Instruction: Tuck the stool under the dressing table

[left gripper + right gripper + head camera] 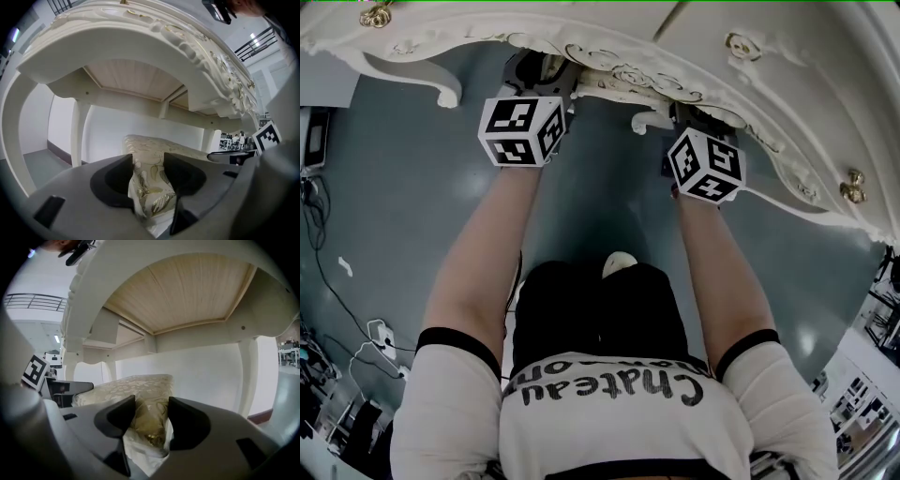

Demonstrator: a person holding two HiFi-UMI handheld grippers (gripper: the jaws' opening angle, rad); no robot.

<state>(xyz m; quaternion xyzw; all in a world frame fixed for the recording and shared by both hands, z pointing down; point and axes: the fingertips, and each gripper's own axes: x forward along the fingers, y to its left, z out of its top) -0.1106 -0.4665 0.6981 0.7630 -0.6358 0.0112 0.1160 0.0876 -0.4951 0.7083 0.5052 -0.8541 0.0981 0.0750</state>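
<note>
Left gripper (149, 165): jaws clamped on the near edge of the stool (157, 146) cushion, with the floral fabric pinched between the pads. Right gripper (151, 408): same grip on the same edge, fabric bunched between its jaws. The stool sits low centre in both gripper views and reaches in under the table (140, 44) top. Head view: both grippers are at upper centre, at the table's carved front rail, with grey floor (403, 216) at left.

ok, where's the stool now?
The stool sits under the dressing table, at its front edge, with its seat pinched by the left tongs and right tongs. The head view hides it beneath the tabletop.
</note>
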